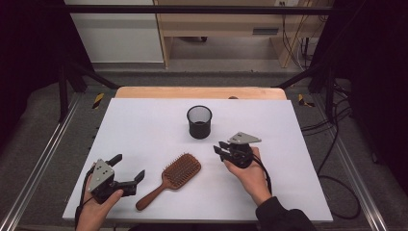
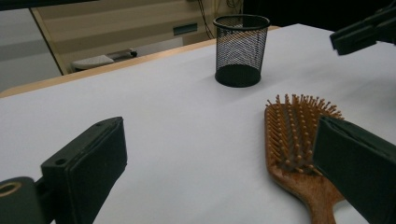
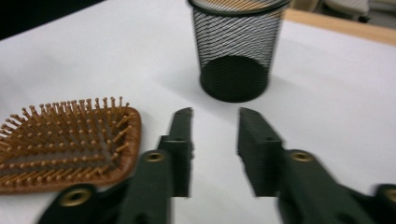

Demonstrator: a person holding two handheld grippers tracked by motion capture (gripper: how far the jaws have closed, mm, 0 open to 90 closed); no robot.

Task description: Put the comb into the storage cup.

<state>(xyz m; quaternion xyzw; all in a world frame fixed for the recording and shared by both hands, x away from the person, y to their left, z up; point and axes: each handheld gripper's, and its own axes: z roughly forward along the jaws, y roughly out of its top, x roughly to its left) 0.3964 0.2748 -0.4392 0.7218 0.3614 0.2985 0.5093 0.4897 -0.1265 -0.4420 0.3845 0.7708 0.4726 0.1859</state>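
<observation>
Left to right across the white table (image 1: 144, 125).

My left gripper (image 1: 129, 169) sits at the near left, jaws spread wide and holding nothing. In the left gripper view the two pads stand far apart, one (image 2: 95, 161) at the left edge and the other crossing the brush head at the right; bare table lies between them.

Just right of it lies the wooden hairbrush (image 1: 174, 176), flat, bristles up. Its long axis runs diagonally: handle end near and left, paddle head farther and right. The handle tip points toward my left gripper and lies just beside its jaws; the head lies toward my right gripper.

Beyond the brush, toward the far middle, stands the black mesh cup (image 1: 199, 121), upright, well apart from the brush.

My right gripper (image 1: 220, 148) hovers right of the brush head and near the cup, jaws partly open, a moderate gap, nothing gripped. The right gripper view puts the brush head (image 3: 65, 144) left of its jaws and the cup (image 3: 236, 51) straight ahead.

Judgement: the left gripper is nearer the handle and better placed for the pick; it must turn its jaws across the diagonal handle.
</observation>
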